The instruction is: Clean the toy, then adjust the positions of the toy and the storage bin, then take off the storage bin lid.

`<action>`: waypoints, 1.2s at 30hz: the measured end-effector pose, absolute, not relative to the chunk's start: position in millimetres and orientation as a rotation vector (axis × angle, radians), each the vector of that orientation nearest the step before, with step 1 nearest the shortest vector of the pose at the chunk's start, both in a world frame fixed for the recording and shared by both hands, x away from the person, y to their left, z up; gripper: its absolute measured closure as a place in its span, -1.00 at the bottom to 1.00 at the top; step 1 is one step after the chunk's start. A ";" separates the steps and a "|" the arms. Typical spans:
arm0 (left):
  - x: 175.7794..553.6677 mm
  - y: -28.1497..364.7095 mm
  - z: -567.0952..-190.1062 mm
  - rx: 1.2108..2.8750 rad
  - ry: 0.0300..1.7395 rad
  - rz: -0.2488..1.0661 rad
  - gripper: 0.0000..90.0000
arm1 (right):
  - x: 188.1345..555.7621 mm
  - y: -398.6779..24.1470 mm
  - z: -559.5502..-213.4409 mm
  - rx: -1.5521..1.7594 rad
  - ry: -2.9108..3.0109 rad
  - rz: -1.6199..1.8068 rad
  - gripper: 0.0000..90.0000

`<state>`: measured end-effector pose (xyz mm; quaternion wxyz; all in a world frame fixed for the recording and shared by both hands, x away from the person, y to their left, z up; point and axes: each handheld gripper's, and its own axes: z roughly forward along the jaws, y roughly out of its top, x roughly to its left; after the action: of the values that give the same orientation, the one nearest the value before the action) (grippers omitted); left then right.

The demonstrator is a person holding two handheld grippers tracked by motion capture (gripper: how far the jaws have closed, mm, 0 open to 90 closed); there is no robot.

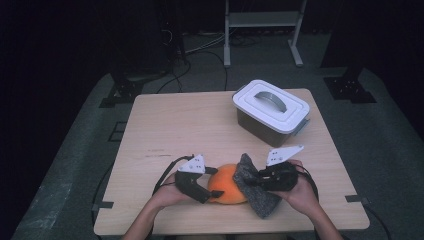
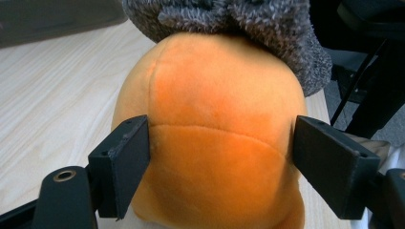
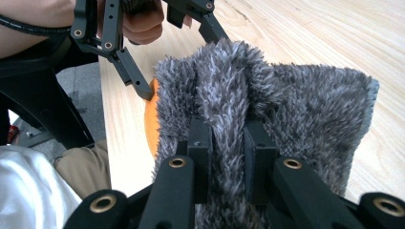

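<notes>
orange plush [image 2: 215, 143]: between spread left gripper [image 2: 222, 157] | right gripper [image 3: 228, 148]: pinches grey cloth [image 3: 286, 105] | lidded box [image 1: 270, 111]: contents hidden

Overhead light is falling on the tabletop [image 1: 175, 120] while the surrounding room is sinking into near-black. The high view is looking soft and slightly grainy. Both gripper views are appearing brighter, with backgrounds blurring toward the edges.

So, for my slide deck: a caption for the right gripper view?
Right gripper pinching a fold of grey fuzzy cloth beside the orange plush.
</notes>
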<state>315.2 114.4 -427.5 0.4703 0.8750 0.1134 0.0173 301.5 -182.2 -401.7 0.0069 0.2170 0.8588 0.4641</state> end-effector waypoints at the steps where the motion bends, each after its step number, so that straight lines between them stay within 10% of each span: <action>1: 315.3 114.7 -427.8 2.143 0.277 0.043 -0.54 | 302.3 -182.4 -401.8 0.681 2.689 1.455 0.69; 27: 314.3 113.4 -419.0 2.052 0.270 0.073 -0.58 | 299.4 -172.3 -401.6 0.624 2.689 1.450 0.69; 36: 316.9 110.2 -430.8 2.100 0.297 0.070 -0.30 | 302.1 -180.6 -405.3 0.649 2.690 1.425 0.69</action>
<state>316.9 110.2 -430.8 0.4881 0.8637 0.1220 0.0287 302.1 -180.6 -405.3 0.0146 0.2084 0.8642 0.4578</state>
